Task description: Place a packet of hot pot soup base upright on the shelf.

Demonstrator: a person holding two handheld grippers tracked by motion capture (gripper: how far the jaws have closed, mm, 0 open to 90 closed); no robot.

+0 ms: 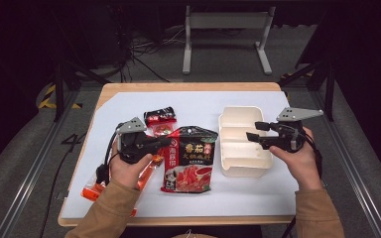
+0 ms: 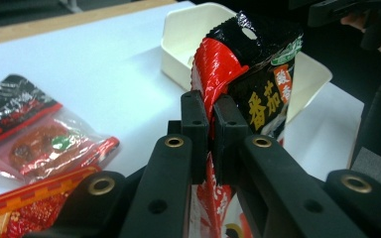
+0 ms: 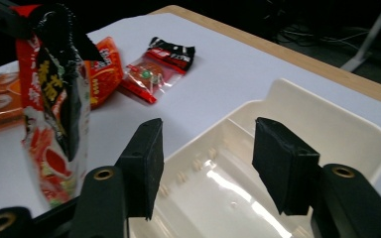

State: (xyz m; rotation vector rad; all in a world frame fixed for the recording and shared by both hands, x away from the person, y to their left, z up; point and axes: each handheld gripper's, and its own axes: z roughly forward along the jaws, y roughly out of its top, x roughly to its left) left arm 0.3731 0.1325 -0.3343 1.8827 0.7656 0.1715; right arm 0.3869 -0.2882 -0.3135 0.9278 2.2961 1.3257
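The orange packet (image 1: 146, 173) lies partly hidden under the left hand (image 1: 129, 166). The soup-base pouch (image 2: 258, 74) covers part of the white tray (image 2: 188, 44); its lower edge is cropped.

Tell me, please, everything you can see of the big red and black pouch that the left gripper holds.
The pouch is a glossy, foil-like sachet, black at the top, red below, with yellow characters and a tomato picture. Its crinkled top seal has a small hang hole. The left gripper is shut on its edge, jaws pressed on the film, so it hangs upright and slightly twisted, top raised above the white sheet. It sits beside the cream tray, without visible contact, between the smaller packets and the tray.
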